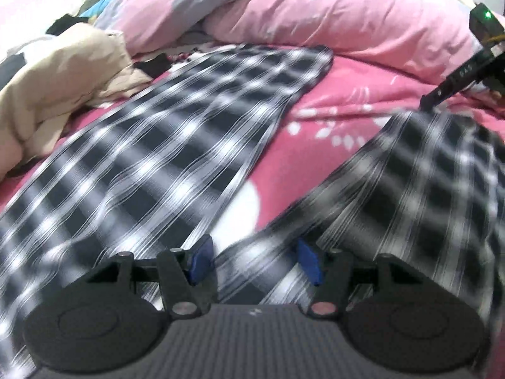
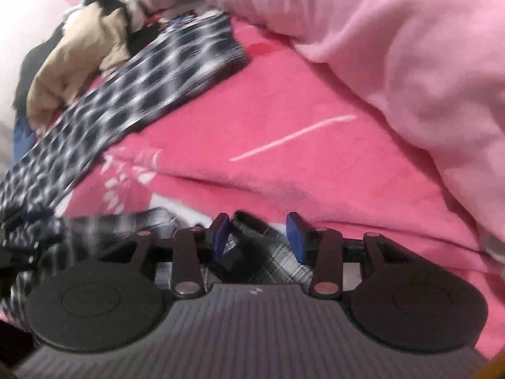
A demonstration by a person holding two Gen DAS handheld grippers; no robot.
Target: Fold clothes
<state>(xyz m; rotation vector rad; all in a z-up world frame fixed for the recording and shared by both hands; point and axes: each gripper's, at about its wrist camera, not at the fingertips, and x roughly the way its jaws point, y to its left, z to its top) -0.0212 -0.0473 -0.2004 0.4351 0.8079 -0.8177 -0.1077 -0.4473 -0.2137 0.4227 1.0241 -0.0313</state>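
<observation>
Black-and-white plaid trousers lie on a pink bed sheet (image 1: 331,117). One leg (image 1: 151,145) stretches flat away to the far left; it also shows in the right wrist view (image 2: 132,94). The other leg (image 1: 419,183) is raised at the right. My left gripper (image 1: 254,260) is open, its blue pads over the crotch area, with cloth lying between the jaws. My right gripper (image 2: 257,237) is open over the plaid hem (image 2: 268,252). In the left wrist view the right gripper's fingertip (image 1: 435,98) touches the raised leg's far end.
A pale pink duvet (image 1: 331,15) is bunched along the far side; it also shows in the right wrist view (image 2: 394,47). A beige garment (image 1: 56,94) and dark clothes are heaped at the far left.
</observation>
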